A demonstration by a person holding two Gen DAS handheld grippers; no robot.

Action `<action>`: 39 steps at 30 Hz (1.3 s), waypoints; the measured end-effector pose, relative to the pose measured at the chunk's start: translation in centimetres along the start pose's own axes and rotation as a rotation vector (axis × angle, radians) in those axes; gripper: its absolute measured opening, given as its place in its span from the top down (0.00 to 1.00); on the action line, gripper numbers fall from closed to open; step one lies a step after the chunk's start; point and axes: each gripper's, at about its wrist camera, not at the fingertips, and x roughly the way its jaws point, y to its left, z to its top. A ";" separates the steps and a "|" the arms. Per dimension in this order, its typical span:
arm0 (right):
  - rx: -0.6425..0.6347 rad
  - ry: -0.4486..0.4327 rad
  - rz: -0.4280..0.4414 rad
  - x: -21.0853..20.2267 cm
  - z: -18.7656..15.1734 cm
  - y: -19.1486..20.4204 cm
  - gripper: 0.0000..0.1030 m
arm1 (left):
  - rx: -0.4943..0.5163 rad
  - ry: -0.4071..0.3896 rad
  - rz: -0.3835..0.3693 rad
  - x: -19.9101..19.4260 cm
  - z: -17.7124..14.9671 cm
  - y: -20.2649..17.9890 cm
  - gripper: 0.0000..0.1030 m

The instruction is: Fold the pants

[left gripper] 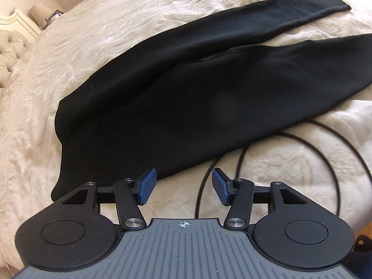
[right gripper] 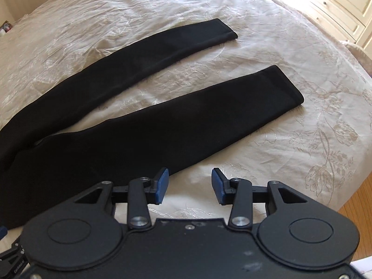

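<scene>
Black pants (left gripper: 174, 102) lie flat on a cream bedspread (left gripper: 97, 23), waist at the left, two legs spread apart toward the right. My left gripper (left gripper: 183, 186) is open and empty, just in front of the near edge of the pants by the waist and hip. In the right wrist view the pants (right gripper: 144, 137) show both legs, with the near hem (right gripper: 286, 88) and far hem (right gripper: 223, 29) apart. My right gripper (right gripper: 189, 186) is open and empty, above the near edge of the near leg.
A black cable (left gripper: 290, 139) loops on the bedspread near the left gripper. A tufted headboard (left gripper: 11, 46) and a lamp (left gripper: 39, 11) are at the far left. White cabinets (right gripper: 344, 2) and wood floor (right gripper: 358, 211) lie beyond the bed's right edge.
</scene>
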 end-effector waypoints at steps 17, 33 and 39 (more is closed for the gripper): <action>0.258 0.041 -0.058 2.7 -0.6 -1.4 0.58 | 0.103 -0.003 -0.230 4.4 1.4 3.0 0.71; 0.487 0.094 0.042 9.2 4.4 -9.6 0.77 | -0.093 0.025 -0.142 0.5 3.6 2.8 0.86; 0.515 0.116 0.136 9.9 6.8 -10.8 0.94 | -0.098 0.020 -0.090 -0.8 5.7 2.8 0.86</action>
